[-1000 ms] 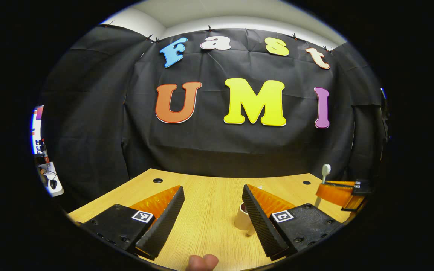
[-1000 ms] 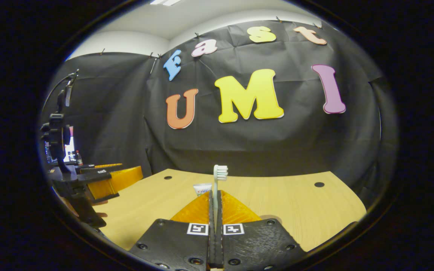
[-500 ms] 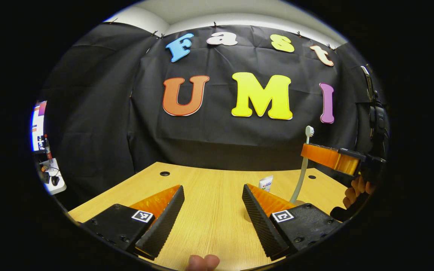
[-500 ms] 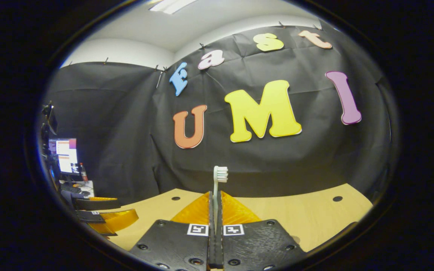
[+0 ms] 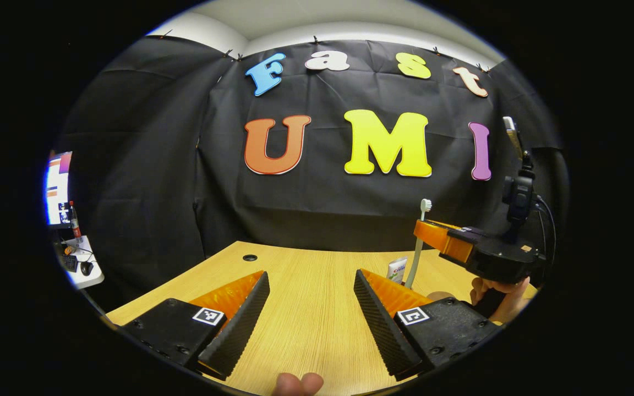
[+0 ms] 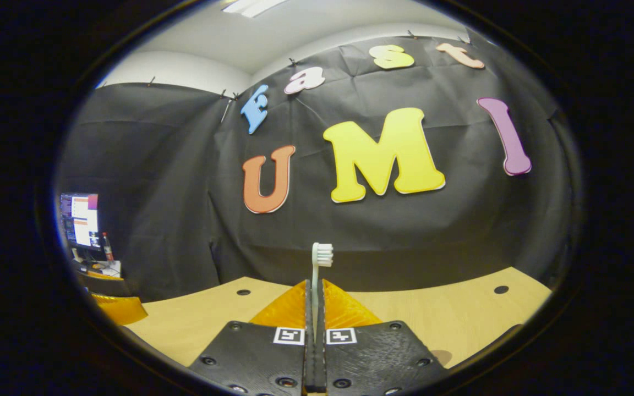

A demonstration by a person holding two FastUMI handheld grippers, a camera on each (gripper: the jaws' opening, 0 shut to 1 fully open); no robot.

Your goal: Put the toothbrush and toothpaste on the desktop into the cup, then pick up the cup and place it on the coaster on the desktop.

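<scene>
Toothbrush (image 6: 321, 258) clamped upright in right hand-held gripper (image 6: 315, 308), raised above bench (image 5: 306, 308) near toothpaste tube (image 5: 397, 270); left hand-held gripper (image 5: 310, 308) spread apart, empty; probable next requirement: handle-first lowering into cup, position unconfirmed.

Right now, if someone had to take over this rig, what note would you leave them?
Right claw: shut on the toothbrush, held upright, bristles up, lifted above the desktop.
Left claw: open, empty, low over the desktop.
Toothpaste: standing on the desktop beyond the left claw, untouched.
Done: toothbrush picked up.
Left: drop the toothbrush into the cup, add the toothpaste, then carry the cup to the coaster. Find both first; I can't place either from here.
</scene>
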